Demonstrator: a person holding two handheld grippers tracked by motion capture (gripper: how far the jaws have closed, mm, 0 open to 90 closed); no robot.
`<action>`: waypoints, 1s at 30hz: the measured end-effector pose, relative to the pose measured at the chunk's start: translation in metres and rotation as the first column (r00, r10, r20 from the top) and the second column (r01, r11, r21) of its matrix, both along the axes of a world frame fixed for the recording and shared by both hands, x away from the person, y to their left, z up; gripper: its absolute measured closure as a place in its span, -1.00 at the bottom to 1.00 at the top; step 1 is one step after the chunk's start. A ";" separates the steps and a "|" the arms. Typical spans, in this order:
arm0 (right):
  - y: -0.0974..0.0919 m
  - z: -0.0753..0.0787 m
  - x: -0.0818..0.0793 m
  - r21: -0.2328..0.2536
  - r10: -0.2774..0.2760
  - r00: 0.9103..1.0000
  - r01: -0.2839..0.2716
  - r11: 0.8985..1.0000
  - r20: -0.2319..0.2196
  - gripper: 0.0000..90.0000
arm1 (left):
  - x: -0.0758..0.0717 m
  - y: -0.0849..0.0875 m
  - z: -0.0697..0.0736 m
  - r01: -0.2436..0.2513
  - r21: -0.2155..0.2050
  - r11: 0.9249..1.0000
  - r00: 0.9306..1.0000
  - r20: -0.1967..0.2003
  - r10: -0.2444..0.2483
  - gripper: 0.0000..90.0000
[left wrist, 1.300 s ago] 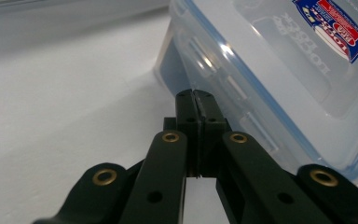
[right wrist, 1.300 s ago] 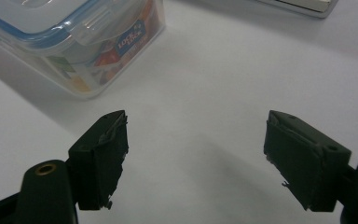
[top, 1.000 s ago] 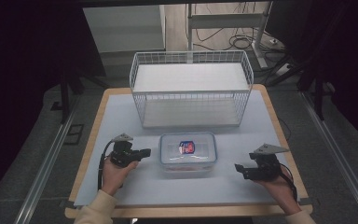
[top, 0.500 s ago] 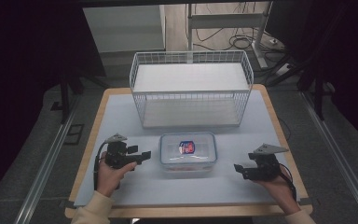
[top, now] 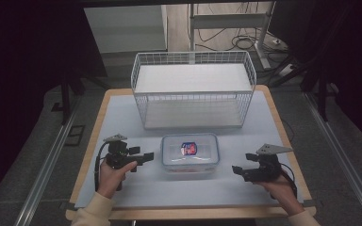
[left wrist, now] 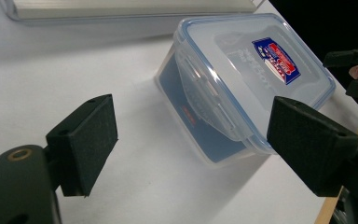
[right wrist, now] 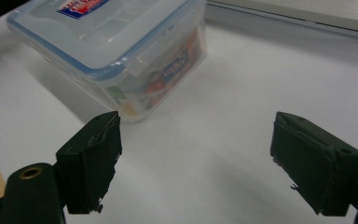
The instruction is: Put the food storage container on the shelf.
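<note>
In the high view, a lidded plastic box [top: 190, 153] is seen on the white table [top: 122, 117], at 6 o'clock from the wire basket [top: 193, 89]. The left tool [top: 143, 157] is held at the box's 9 o'clock, just beside it; the right tool [top: 238, 170] is held at its 3 o'clock, apart from it.

In the left gripper view, the left tool [left wrist: 191, 144] is seen wide open, its jaws having just been opening, with the box [left wrist: 242, 84] ahead at 1 o'clock and nothing gripped.

In the right gripper view, the right tool [right wrist: 196, 158] is shown wide open, having just been opening, empty, with the box [right wrist: 112, 51] at 11 o'clock
</note>
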State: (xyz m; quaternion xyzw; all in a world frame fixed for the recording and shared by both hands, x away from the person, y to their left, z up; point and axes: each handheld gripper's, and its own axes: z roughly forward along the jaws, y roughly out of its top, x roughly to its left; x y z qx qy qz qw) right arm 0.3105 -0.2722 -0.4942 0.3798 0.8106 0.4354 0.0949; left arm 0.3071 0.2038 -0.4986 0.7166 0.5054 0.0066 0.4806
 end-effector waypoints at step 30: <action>0.060 -0.007 0.072 0.235 0.097 0.950 -0.026 0.972 -0.298 -0.74 | 0.047 -0.036 -0.022 0.097 -0.119 0.988 0.980 -0.163 -0.116 -0.56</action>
